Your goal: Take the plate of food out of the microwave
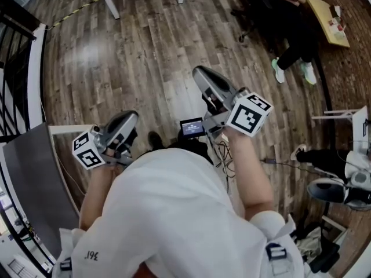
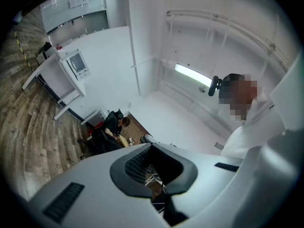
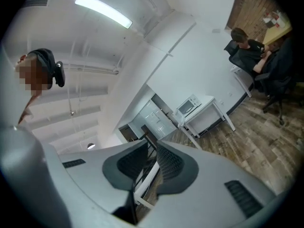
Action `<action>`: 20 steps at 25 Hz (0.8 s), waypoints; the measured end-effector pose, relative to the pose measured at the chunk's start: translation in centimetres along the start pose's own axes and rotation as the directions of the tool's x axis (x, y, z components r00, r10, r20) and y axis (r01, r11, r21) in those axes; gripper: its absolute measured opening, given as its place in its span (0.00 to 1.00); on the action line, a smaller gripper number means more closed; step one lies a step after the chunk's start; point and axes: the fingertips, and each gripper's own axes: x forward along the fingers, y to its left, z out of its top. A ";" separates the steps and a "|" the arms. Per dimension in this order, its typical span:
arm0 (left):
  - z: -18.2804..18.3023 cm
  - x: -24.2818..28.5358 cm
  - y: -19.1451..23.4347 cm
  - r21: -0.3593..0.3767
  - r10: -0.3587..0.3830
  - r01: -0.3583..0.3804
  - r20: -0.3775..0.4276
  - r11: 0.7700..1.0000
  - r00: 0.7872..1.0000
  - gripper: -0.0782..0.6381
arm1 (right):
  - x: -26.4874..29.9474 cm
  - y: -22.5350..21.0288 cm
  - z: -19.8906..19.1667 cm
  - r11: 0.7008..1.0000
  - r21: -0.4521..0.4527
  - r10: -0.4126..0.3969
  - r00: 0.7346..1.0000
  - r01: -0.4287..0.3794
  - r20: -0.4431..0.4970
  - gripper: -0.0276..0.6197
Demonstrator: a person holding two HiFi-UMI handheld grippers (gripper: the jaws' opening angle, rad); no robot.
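Progress: sitting at the very start, judging by the distance; nothing reached, opened or lifted yet.
Left gripper [image 1: 125, 123]: being held close to the chest, tilting slightly upward, pads standing a narrow gap apart, gripping nothing.
Right gripper [image 1: 205, 80]: being held level and further out, pads parted by a thin slit, carrying nothing.
Microwave [image 3: 189, 106]: sitting on a white table [image 3: 212, 101] by the far wall, well apart from both grippers; door too small to read.
Plate of food: showing in no view; probably lying inside the microwave.
Left to do: walking over, opening the door, gripping the plate and drawing it out, so practically everything.
Head view alone: showing both grippers over the wood floor [image 1: 145, 57] and the holder's white shirt [image 1: 174, 213], missing the microwave altogether.
Right gripper view alone: catching the microwave and its table in the distance.
Left gripper view alone: looking past its pads toward a seated person [image 2: 113, 127] near the wall.
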 end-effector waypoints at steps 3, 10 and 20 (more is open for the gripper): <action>-0.5 -0.2 0.1 -0.010 0.000 0.000 -0.007 1.000 1.000 0.12 | -0.2 -0.5 -0.8 0.999 -0.025 -0.034 0.999 0.033 -0.024 0.15; -0.5 -0.4 0.4 -0.020 -0.008 0.007 -0.025 1.000 1.000 0.12 | 0.5 -0.1 -2.2 0.999 -0.025 -0.025 0.994 0.022 -0.111 0.19; 0.6 -1.1 1.4 -0.015 -0.021 0.020 -0.028 1.000 0.999 0.12 | 1.5 -0.2 -2.2 0.999 -0.012 -0.040 0.997 0.039 -0.058 0.19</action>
